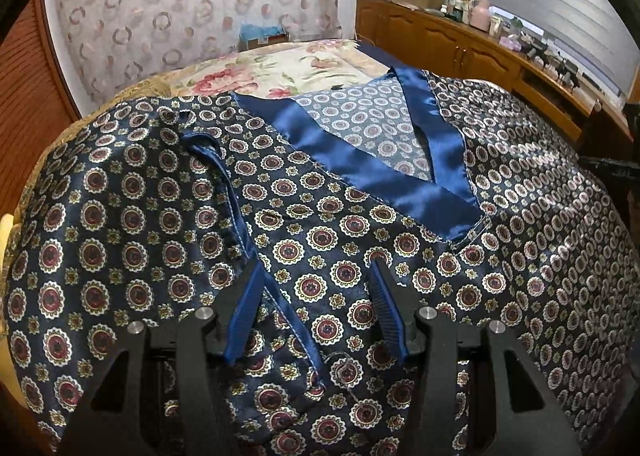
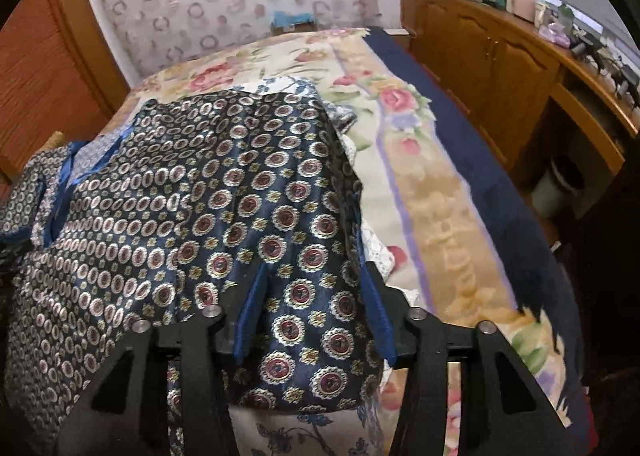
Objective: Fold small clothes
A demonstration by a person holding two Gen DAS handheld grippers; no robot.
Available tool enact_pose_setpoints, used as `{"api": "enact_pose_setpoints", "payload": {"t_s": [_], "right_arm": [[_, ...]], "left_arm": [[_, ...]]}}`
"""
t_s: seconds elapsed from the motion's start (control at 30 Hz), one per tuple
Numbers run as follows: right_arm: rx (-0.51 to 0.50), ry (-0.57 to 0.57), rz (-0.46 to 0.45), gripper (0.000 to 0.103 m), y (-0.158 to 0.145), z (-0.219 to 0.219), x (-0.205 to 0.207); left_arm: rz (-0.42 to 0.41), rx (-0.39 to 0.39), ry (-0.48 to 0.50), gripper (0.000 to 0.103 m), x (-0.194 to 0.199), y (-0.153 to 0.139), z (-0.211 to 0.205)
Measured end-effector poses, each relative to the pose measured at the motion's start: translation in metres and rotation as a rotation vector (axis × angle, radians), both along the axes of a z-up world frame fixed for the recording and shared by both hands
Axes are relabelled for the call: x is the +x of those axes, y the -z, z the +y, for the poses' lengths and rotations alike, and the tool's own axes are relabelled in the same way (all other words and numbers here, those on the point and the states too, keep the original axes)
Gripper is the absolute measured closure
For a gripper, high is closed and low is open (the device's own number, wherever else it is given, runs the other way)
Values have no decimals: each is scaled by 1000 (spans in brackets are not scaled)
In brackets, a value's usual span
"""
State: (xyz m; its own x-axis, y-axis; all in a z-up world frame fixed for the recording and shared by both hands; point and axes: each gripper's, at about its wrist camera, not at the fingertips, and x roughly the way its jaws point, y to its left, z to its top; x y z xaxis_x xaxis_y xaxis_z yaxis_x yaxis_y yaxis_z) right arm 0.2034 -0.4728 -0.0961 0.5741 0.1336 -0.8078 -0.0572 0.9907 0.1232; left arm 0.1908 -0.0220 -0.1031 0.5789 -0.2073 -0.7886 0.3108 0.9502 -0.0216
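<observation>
Left gripper (image 1: 316, 268) low over the patterned satin top (image 1: 328, 224), jaws partly apart, astride a blue-trimmed seam; pads on the cloth, not visibly pinching it. Right gripper (image 2: 314, 272) at the top's sleeve edge (image 2: 320, 296), jaws part-open with fabric between; grip uncertain. The top lies spread on a floral bed (image 2: 432, 192), blue neckband (image 1: 360, 160) beyond. Wooden cabinets (image 2: 492, 56) behind.

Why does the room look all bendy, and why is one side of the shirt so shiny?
Left wrist view: the fisheye lens curves the wooden cabinet and leaves dark corners; window light glares off the shirt on its right side. Right wrist view: the same bending, glare on the shirt's left part, and the bedspread looks a bit smeared.
</observation>
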Motion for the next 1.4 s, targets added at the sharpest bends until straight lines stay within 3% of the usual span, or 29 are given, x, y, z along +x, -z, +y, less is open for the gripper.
{"api": "enact_pose_setpoints", "payload": {"t_s": [0.1,0.37,0.63,0.97,1.23,1.4], "right_arm": [[-26,-8,-6,70,-3,3,-1],[-172,-35,-12,101,-7,13,-4],[-109,-74,-98,103,-27,21,-9],[-29,-192,-187,103,-58,65,-7],[30,-318,-103,103,-23,128,0],[19,-308,-65,100,-8,141,4]], "left_arm": [[-7,-4,5,45,0,1,-2],[5,-2,55,18,5,5,-15],[8,2,62,15,6,6,-17],[8,1,67,15,8,6,-19],[-22,-31,22,15,8,-7,-15],[-76,-53,9,15,1,-24,-13]]}}
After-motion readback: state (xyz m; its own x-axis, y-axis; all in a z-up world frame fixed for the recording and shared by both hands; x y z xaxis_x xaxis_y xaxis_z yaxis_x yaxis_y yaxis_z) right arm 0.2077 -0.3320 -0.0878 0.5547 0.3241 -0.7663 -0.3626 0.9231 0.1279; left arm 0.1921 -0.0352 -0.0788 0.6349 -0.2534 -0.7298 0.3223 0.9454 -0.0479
